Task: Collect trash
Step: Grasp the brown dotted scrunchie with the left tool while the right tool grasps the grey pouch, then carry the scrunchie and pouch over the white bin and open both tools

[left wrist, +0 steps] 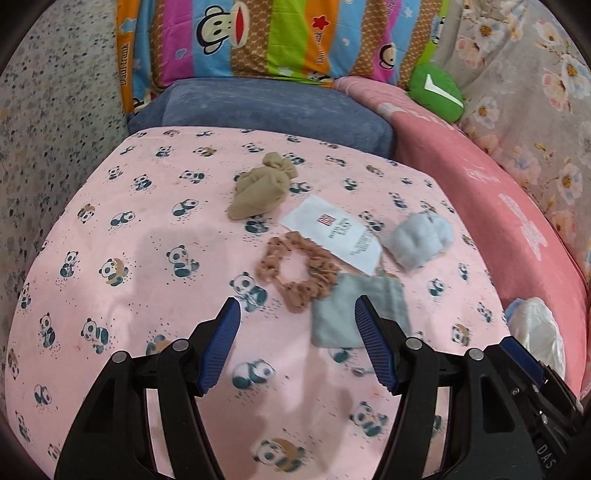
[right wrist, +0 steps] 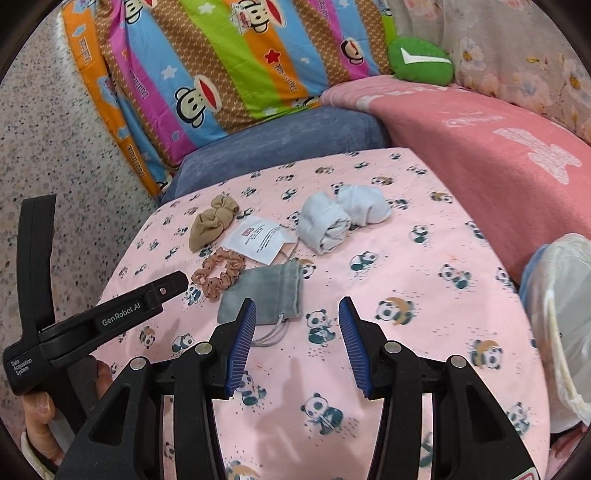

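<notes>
Small items lie on a pink panda-print sheet [left wrist: 129, 280]: a white paper tag [left wrist: 332, 232] [right wrist: 258, 240], a pink scrunchie [left wrist: 295, 271] [right wrist: 221, 275], a grey drawstring pouch [left wrist: 343, 314] [right wrist: 266, 295], a tan cloth bundle [left wrist: 258, 188] [right wrist: 212, 221] and pale blue rolled socks [left wrist: 421, 236] [right wrist: 340, 218]. My left gripper [left wrist: 297, 310] hovers open just short of the scrunchie and pouch, nothing between its pads. My right gripper [right wrist: 298, 308] hangs open above bare sheet beside the pouch. A bin lined with a white plastic bag [left wrist: 535, 332] [right wrist: 554, 314] stands at the right.
A blue cushion [left wrist: 266, 107], a striped monkey-print pillow [left wrist: 236, 33], a pink blanket [right wrist: 480, 147] and a green plush [right wrist: 421, 61] lie behind. The left gripper's body [right wrist: 110, 314], held by a hand [right wrist: 37, 406], is left of the right one. Speckled floor [right wrist: 55, 166] lies left.
</notes>
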A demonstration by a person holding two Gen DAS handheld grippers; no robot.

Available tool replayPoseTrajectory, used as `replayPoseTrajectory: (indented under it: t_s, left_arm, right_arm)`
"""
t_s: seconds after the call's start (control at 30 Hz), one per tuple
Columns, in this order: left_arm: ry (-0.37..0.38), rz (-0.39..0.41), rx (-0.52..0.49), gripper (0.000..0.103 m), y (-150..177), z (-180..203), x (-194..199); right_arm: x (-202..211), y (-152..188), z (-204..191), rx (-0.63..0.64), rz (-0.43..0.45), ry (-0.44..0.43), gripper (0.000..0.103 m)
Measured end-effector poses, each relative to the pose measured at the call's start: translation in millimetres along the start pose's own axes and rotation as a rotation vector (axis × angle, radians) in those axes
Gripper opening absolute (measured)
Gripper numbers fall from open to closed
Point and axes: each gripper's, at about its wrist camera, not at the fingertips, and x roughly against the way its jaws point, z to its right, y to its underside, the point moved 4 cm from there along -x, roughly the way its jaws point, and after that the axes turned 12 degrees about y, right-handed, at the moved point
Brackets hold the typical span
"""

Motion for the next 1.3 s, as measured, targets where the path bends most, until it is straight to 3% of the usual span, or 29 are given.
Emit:
replayPoseTrajectory:
  t_s: [0.47,0.57,0.63,0.7,0.73,0.9,1.3]
  left_arm:
    - [0.004,-0.06,0.042,0.06,-18,-30,-60]
    - [0.016,-0.075,0.041,0.047,-16,-31,-69]
    - [0.027,-0.079,0.042,0.033,-15,-31,-71]
    - [0.039,-0.085,0.045,0.013,-14,-30,-72]
    - [0.047,-0.089,0.049,0.012,-14,-30,-72]
    - [0.054,-0.069,0.029,0.009,-12,-17,-58]
    - [0.122,-0.005,-0.062,0.009,-11,57,-3]
  right_arm:
    - [-77,1,-28,0.035,-0.096,-0.014,0.046]
    - [-87,4,-30,0.034,-0.114,-0.021,0.04]
    - [-91,7,-32,0.039,-0.124,-0.024,0.024]
    - [-94,9,-32,0.044,-0.13,-0.02,0.015]
    - [-93,10,-32,0.047,-0.128,-0.018,0.012]
    - [-77,10,-27,0.043,-0.098,-0.03,0.002]
    - [6,-12,18,-0.043,0.063,-0.01,0.002]
